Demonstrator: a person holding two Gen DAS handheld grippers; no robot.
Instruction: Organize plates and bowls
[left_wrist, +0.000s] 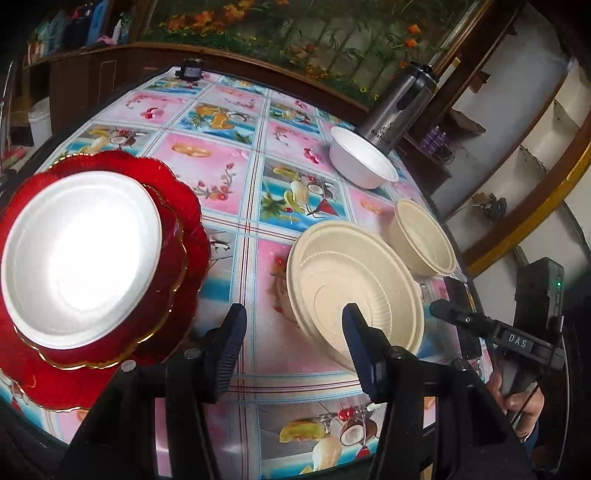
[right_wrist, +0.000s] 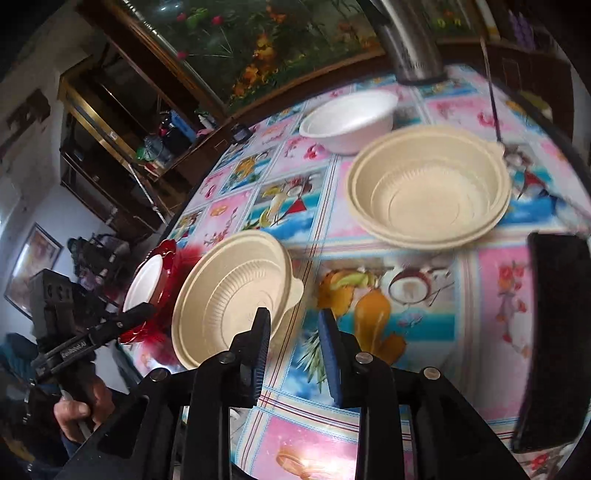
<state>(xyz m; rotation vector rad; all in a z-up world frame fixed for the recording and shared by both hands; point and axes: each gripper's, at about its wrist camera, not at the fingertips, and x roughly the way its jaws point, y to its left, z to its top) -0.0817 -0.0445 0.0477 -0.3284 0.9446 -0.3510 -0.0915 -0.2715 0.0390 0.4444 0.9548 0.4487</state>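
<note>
Stacked red scalloped plates (left_wrist: 177, 229) (right_wrist: 168, 280) lie at the table's left with a white plate (left_wrist: 81, 251) (right_wrist: 144, 280) on top. A beige bowl (left_wrist: 354, 280) (right_wrist: 229, 295) stands in the middle. Behind it are a second beige bowl (left_wrist: 421, 240) (right_wrist: 428, 192), which shows a double rim, and a white bowl (left_wrist: 362, 158) (right_wrist: 347, 122). My left gripper (left_wrist: 295, 332) (right_wrist: 136, 314) hovers open between the red plates and the beige bowl, holding nothing. My right gripper (right_wrist: 295, 328) (left_wrist: 447, 314) is open just right of the near beige bowl, with only tablecloth between its fingers.
A steel thermos (left_wrist: 399, 107) (right_wrist: 410, 48) stands behind the white bowl. A flat black object (right_wrist: 554, 332) lies by the table's right edge and a small black device (left_wrist: 190, 70) at the far edge. A hand (left_wrist: 521, 402) grips the right tool's handle. Shelves and a cabinet surround the table.
</note>
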